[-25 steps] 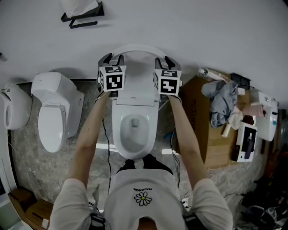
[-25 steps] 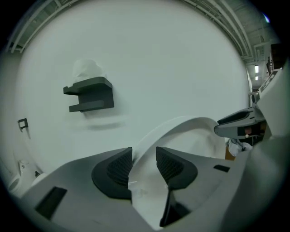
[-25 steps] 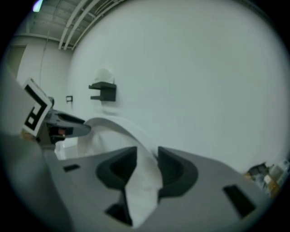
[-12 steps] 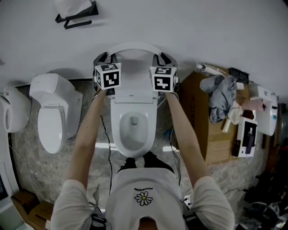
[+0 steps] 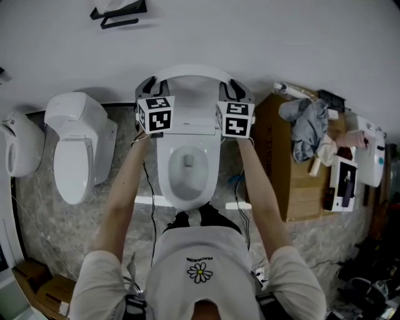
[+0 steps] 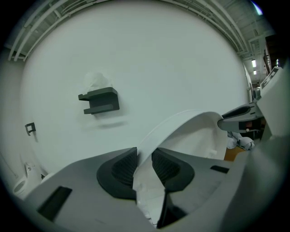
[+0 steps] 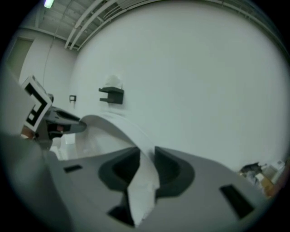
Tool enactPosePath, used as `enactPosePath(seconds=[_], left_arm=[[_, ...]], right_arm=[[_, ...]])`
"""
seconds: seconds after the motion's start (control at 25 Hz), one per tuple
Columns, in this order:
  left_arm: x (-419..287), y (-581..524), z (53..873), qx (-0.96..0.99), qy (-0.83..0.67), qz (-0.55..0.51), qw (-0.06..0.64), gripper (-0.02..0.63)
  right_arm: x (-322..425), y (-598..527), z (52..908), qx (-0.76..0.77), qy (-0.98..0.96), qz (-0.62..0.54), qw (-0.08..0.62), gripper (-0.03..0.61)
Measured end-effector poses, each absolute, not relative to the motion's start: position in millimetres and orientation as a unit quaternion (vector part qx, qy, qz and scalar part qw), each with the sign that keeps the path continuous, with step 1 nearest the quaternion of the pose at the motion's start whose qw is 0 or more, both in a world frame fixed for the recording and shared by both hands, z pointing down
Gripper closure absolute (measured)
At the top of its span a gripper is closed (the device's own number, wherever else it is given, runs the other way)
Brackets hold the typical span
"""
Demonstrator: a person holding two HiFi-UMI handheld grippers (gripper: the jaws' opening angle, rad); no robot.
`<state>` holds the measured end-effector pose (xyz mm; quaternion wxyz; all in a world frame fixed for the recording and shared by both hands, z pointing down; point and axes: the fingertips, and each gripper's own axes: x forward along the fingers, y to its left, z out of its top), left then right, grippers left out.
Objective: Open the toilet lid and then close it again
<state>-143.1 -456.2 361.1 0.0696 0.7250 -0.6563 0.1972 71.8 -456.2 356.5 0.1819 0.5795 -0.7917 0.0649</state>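
Note:
The white toilet (image 5: 186,169) stands in front of me with its lid (image 5: 194,70) raised, close to upright against the wall. My left gripper (image 5: 147,85) is shut on the lid's left rim and my right gripper (image 5: 235,88) on its right rim. In the left gripper view the thin white lid (image 6: 195,131) edge runs between the two dark pads of the left gripper (image 6: 144,165), which press on it. The right gripper (image 7: 146,170) view shows the same: the lid (image 7: 113,124) rim is pinched between both pads. The bowl and seat lie uncovered.
A second white toilet (image 5: 75,144) stands to the left, with another white fixture (image 5: 15,147) at the far left. A cardboard box (image 5: 294,175) with a grey cloth (image 5: 306,134) on it stands to the right. A black shelf (image 5: 119,15) hangs on the wall. Cables trail on the floor.
Both grippers have shifted a little toward me in the head view, with the lid's rim between their jaws. The lid's top edge has come along with them.

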Motion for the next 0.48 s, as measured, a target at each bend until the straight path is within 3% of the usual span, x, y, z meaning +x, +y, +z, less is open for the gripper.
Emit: enactPosePath(seconds=[0.48], left_arm=[[-129.9, -333.2, 374.9, 0.782, -0.579, 0.229, 0.026, 0.457]], right_arm=[[73.8, -333.5, 372.3, 0.565, -0.801, 0.062, 0.190, 0.459]])
